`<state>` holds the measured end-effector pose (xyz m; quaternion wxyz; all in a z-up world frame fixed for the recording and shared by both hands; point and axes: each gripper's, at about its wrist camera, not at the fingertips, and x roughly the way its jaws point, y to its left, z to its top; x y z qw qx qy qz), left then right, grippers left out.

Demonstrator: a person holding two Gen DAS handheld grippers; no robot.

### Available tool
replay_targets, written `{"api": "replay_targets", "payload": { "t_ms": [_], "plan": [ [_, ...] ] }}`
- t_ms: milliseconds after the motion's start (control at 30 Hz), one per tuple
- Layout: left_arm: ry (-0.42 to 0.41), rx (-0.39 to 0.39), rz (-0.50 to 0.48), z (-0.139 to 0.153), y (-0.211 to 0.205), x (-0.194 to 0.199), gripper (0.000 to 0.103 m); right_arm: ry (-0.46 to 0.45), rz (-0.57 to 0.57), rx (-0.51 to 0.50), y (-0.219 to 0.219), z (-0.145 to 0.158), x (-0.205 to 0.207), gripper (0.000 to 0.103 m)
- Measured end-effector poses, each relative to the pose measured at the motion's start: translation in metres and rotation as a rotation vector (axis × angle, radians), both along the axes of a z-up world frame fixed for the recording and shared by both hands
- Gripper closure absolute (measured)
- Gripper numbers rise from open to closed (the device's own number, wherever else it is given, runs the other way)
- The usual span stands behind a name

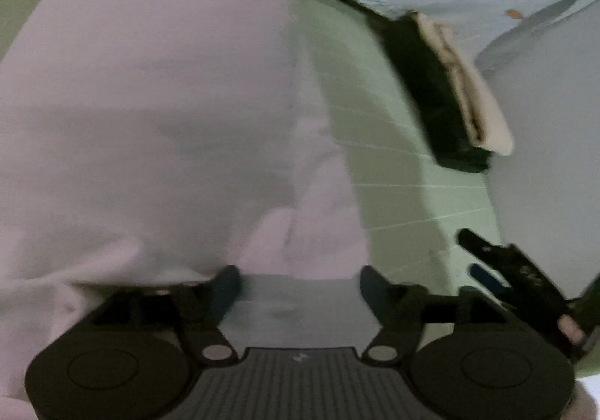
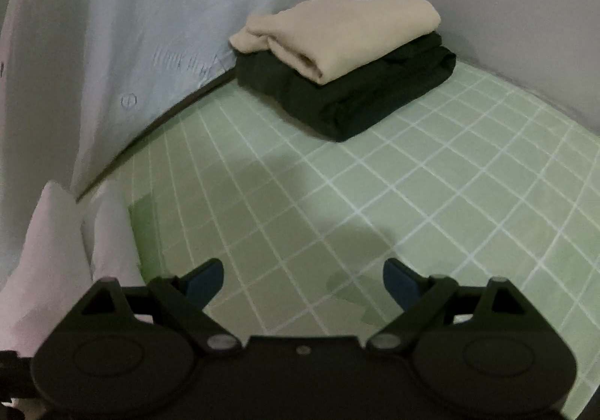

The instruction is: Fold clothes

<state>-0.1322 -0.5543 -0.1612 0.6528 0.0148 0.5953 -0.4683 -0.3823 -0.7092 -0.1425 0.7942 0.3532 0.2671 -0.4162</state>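
A pale pink garment (image 1: 150,120) lies spread over the green grid mat (image 1: 393,157) and fills the left of the left wrist view. My left gripper (image 1: 300,281) is open at the garment's near edge. Pink cloth laps over the tip of its left finger, and nothing is pinched between the jaws. My right gripper (image 2: 303,275) hangs open over the bare mat (image 2: 412,195), empty; it also shows at the lower right of the left wrist view (image 1: 498,266). A bunched part of the pink garment (image 2: 48,251) rises just left of it. The picture is blurred.
In the far corner of the mat, a folded beige garment (image 2: 337,30) lies on a folded black one (image 2: 356,97). A light blue sheet (image 2: 150,26) hangs along the far side, and a grey wall (image 2: 506,7) closes the right.
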Motion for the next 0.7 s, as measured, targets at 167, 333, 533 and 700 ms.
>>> {"api": "replay_targets", "payload": {
  "t_ms": [167, 333, 533, 700],
  "plan": [
    [0.031, -0.107, 0.009, 0.041, 0.023, 0.017, 0.021, -0.109, 0.07, 0.032, 0.002, 0.001, 0.022, 0.004],
    [-0.098, -0.124, 0.184, 0.063, 0.073, 0.052, 0.014, -0.194, 0.238, -0.001, 0.016, 0.011, 0.07, 0.002],
    [-0.125, 0.041, 0.398, 0.032, 0.122, 0.085, 0.014, -0.234, 0.535, 0.074, 0.038, 0.008, 0.135, 0.014],
    [0.004, 0.052, 0.539, 0.0, 0.15, 0.083, 0.014, -0.209, 0.625, 0.242, 0.032, -0.017, 0.164, 0.036]
  ]
}}
